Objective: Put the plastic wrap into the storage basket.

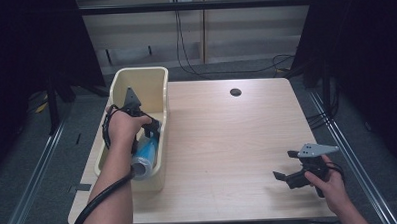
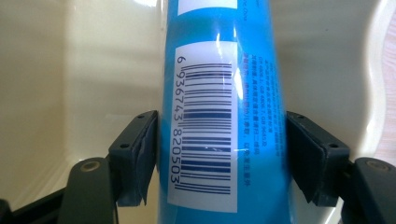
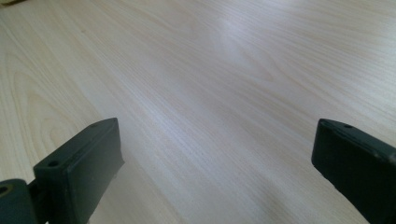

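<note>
Bottle [image 2: 219,116]: blue, white barcode label, lying in cream bin [image 1: 155,78]; your left gripper [image 2: 219,154] clamps it, right gripper [image 3: 215,172] gapes wide.

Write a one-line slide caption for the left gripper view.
Left gripper clamped on a blue bottle, barcode label facing the camera, inside a cream bin.

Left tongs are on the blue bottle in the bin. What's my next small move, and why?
Probably lift the left tongs straight up a little. Both pads press the sides of the blue bottle, which lies inside the cream bin, so it has to rise above the bin's walls before moving sideways. The right tongs stand open over the table.
</note>
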The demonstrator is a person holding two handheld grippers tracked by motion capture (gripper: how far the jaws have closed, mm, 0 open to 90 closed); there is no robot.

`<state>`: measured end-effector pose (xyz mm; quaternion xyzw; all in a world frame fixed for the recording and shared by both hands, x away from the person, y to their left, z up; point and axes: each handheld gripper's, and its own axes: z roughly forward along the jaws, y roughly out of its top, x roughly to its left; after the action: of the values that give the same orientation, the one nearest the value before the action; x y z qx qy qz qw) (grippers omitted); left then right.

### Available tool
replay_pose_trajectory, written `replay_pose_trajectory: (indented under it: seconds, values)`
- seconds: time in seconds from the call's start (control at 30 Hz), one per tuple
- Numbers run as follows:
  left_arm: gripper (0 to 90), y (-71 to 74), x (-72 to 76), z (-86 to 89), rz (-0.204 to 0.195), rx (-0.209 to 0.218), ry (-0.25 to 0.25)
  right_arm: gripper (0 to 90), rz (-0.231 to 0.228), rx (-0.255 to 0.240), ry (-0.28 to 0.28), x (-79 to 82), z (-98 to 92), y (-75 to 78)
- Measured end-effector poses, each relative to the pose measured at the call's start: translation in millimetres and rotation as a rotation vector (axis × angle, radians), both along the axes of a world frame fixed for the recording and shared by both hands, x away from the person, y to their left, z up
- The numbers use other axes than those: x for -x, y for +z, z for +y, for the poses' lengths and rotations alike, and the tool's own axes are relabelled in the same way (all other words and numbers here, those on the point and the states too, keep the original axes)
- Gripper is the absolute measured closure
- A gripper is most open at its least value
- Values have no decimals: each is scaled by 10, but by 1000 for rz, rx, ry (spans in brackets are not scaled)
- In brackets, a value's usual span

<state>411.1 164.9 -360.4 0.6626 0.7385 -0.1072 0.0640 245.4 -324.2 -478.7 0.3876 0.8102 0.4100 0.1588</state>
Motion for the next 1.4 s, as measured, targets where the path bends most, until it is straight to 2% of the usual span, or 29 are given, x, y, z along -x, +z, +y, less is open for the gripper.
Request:
replay_pose_trajectory:
  seconds: [0.07,0.1,0.17,0.2,0.23,0.33,0.37,0.4,0.5,0.57,0.6,0.63,0.7,0.73,0.8,0.9,0.97,1.0,1.17,1.27,1.33,1.4]
  values:
    - [314,-13,-3,-3,-11,-8,10,16,-1,-1,-3,-1,-6,-1]
    - [313,-7,-6,15,-4,-8,-16,16,-2,0,-5,-2,-9,0]
    - [311,-19,-3,-17,-31,-16,21,16,0,-3,-5,-1,-12,7]
    - [311,-9,-7,-10,-23,-1,16,16,-3,-2,-4,0,-11,9]
    - [311,-2,-2,-12,-31,-9,7,16,-5,-2,-6,3,-10,11]
    - [312,15,5,-30,-55,-16,25,16,-3,-3,-5,4,-8,11]
    - [313,28,6,-12,-48,-12,-1,16,-5,-4,-4,2,-11,13]
    - [315,29,10,-35,-68,-21,25,16,-7,-3,-8,3,-12,15]
    - [331,113,9,-16,-88,-30,-2,16,-12,-3,-8,8,-10,20]
    - [331,184,8,-5,-96,-4,17,16,-11,-4,-7,8,-8,20]
    - [327,231,14,6,-102,13,-2,16,-9,-3,-6,9,-8,20]
    - [307,244,19,-12,-122,3,13,16,-7,-4,-4,9,-5,20]
    - [259,289,31,-41,-156,-16,12,16,-8,-3,-4,9,-3,23]
    - [233,323,32,-33,-148,-5,-18,16,-12,-7,0,7,-3,23]
    - [205,367,38,-71,-174,4,2,16,-14,-6,-4,12,-4,28]
    - [138,454,46,-98,-199,5,-34,16,-19,-9,-11,17,-12,40]
    - [121,499,58,-136,-231,15,-40,16,-17,-10,-10,18,-19,44]
    - [105,534,58,-140,-228,33,-54,16,-20,-11,-12,18,-19,43]
    - [76,644,84,-217,-271,43,-79,16,-17,-15,-9,25,-17,51]
    - [62,713,93,-265,-291,65,-102,16,-23,-12,-7,26,-13,52]
    - [51,739,103,-299,-300,94,-126,16,-25,-12,-8,26,-13,54]
    - [53,756,112,-350,-310,95,-129,16,-27,-17,-6,27,-15,57]
